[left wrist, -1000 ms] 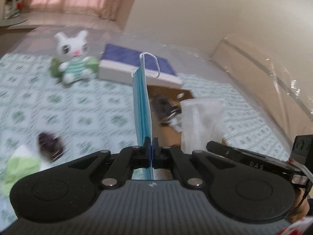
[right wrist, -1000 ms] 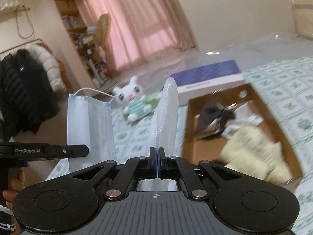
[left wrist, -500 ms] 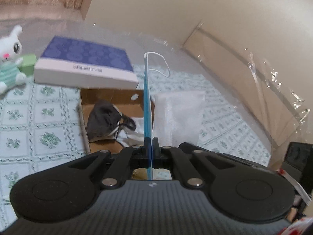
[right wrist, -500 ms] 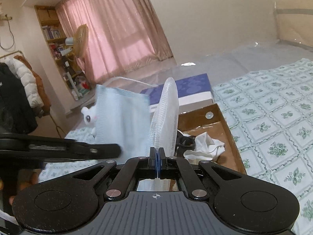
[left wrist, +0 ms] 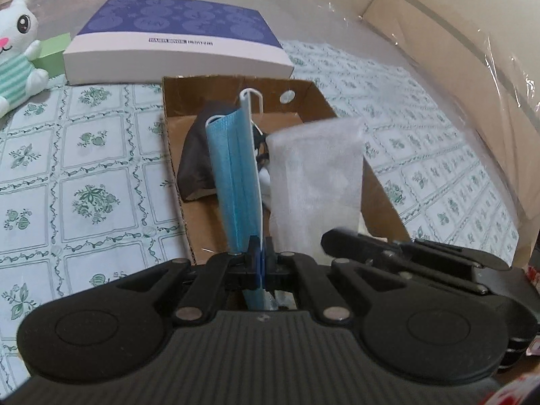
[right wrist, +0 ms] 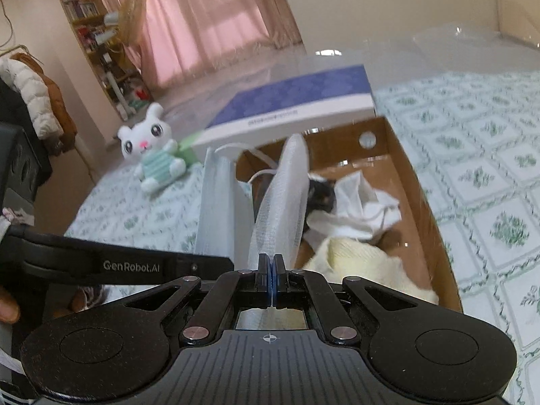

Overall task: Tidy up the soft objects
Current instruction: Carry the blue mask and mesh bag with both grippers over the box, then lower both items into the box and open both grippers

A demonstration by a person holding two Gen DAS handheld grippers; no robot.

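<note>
Masks in both grippers when I checked the feeds. L gripper [left wrist: 260,256], bottom centre of the left wrist view, had its jaws pressed together on a blue face mask [left wrist: 236,182]; the mask stood upright and edge-on, its white ear loop at the top, in front of the open cardboard box [left wrist: 175,128] mid-frame. R gripper [right wrist: 271,271], bottom centre of the right wrist view, was likewise pinched tight on a white mesh cloth [right wrist: 283,202] that rose upright w/ a slight lean to the right, also in front of the box. In the left view that white cloth showed just right of the blue mask, w/ the R gripper's black arm coming in from the lower right. Inside the box I saw a dark brown mask [left wrist: 195,165] toward the back, a crumpled white cloth [right wrist: 357,202] and a pale yellow knit piece [right wrist: 364,266] at the near end. Behind the box, touching or nearly so, lay a flat purple-and-white box [left wrist: 175,40]. White bunny plush [right wrist: 152,152] sat at left of the frame on the green-patterned bed cover [left wrist: 84,175], well apart from the cardboard box.
</note>
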